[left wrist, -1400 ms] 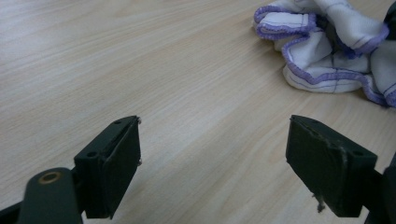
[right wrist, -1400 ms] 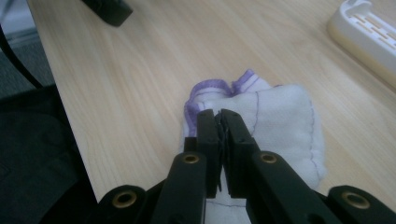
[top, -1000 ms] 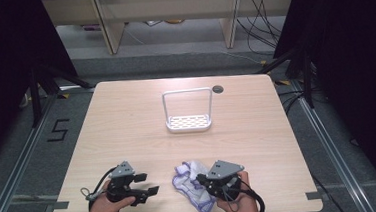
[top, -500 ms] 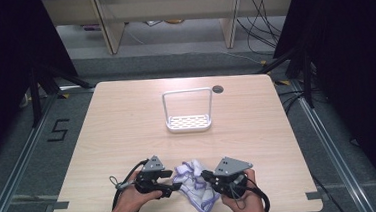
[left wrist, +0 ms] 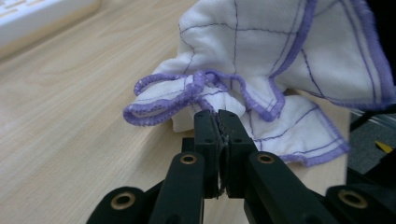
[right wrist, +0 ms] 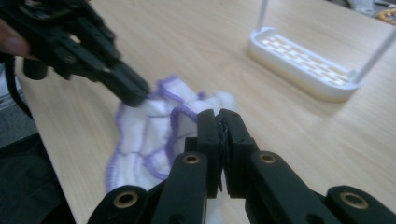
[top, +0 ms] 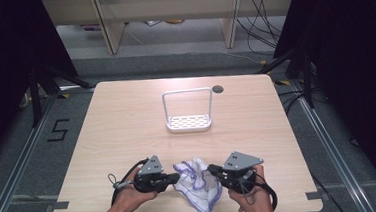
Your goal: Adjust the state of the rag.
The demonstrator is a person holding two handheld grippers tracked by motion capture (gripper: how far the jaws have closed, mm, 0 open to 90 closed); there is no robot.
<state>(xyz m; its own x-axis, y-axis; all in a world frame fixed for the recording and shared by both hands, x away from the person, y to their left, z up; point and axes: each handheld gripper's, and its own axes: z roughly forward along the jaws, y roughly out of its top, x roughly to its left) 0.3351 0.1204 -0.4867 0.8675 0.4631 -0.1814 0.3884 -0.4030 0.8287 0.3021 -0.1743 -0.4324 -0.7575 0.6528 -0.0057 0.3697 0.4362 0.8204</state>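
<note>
Near the six o'clock edge of the wooden table (top: 127,120), a white cloth with purple trim (top: 195,183) lies crumpled between two hand-held claws. From above, the left claw (top: 175,176) reaches in from nine o'clock and the right claw (top: 212,170) from three o'clock, each gripped by a hand entering from the bottom edge. The left gripper view, closer in, shows its jaws pressed together on a fold of the cloth's hem. The right gripper view shows its jaws likewise pinching the cloth, with the other claw touching the far side. A white wire-handled rack (top: 188,117) stands well apart toward twelve o'clock.
</note>
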